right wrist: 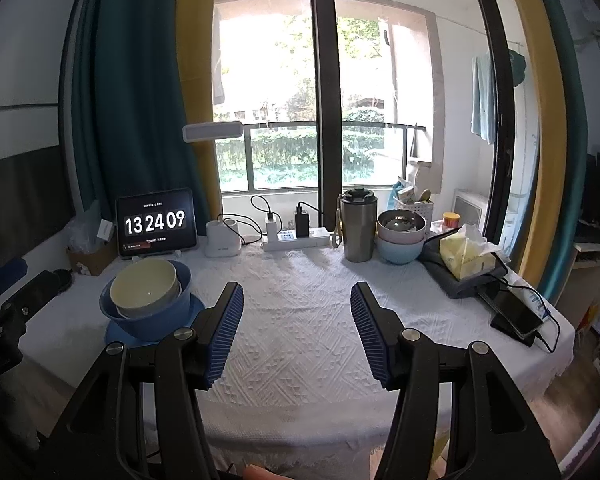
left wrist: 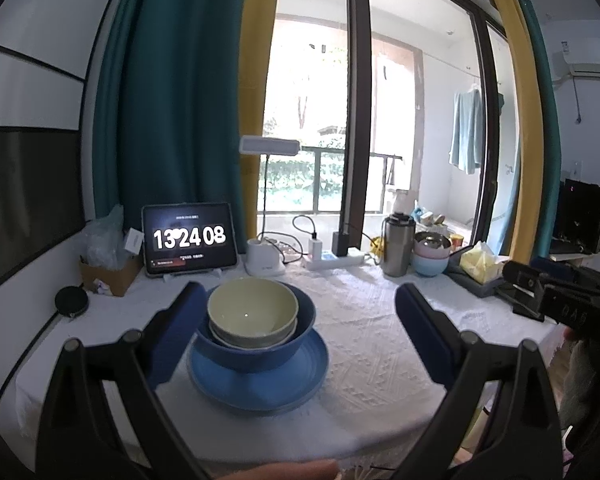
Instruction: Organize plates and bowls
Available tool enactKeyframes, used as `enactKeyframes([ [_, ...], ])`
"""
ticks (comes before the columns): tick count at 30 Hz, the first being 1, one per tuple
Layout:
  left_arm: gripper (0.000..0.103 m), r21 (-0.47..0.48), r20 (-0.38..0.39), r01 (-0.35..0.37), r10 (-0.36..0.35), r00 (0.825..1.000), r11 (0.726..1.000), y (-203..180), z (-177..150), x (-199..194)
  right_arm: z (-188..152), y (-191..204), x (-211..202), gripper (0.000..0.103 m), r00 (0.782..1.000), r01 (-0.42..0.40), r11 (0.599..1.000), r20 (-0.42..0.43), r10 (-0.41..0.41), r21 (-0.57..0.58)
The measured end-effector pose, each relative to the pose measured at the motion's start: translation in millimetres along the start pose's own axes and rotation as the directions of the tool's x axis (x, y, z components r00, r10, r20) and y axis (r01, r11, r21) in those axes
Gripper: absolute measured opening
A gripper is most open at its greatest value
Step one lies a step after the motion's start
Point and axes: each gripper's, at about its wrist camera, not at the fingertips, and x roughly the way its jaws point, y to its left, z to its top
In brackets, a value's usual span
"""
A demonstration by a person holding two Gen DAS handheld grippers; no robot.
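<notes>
A cream bowl (left wrist: 252,312) sits nested in a dark blue bowl (left wrist: 260,350), which stands on a blue plate (left wrist: 260,388) on the white tablecloth. My left gripper (left wrist: 300,304) is open and empty, its left finger just beside the stack. In the right wrist view the same stack, cream bowl (right wrist: 144,288), blue bowl (right wrist: 148,320) and plate (right wrist: 118,336), is at the left. My right gripper (right wrist: 296,300) is open and empty over bare cloth, to the right of the stack. A second stack of bowls (right wrist: 400,236), steel on pink on light blue, stands at the back right.
At the back stand a tablet clock (right wrist: 156,222), a lamp base (right wrist: 222,240), a power strip (right wrist: 296,240) with chargers and a steel tumbler (right wrist: 358,226). A tissue pack (right wrist: 466,254) on a grey tray and a phone (right wrist: 512,312) lie at the right.
</notes>
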Motion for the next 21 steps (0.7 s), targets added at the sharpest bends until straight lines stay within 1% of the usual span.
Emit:
enactKeyframes([
  [5,0.096,-0.004,0.013,0.001,-0.001,1.0,1.0,0.6,0.0,-3.4,0.2,0.1,-1.1,0.059,1.0,0.002,1.0,0.002,-0.002,-0.002],
  [21,0.096,-0.008,0.008,-0.003,0.004,1.0,1.0,1.9,-1.0,-3.5,0.8,0.8,-1.1,0.059,1.0,0.003,1.0,-0.001,-0.003,-0.004],
])
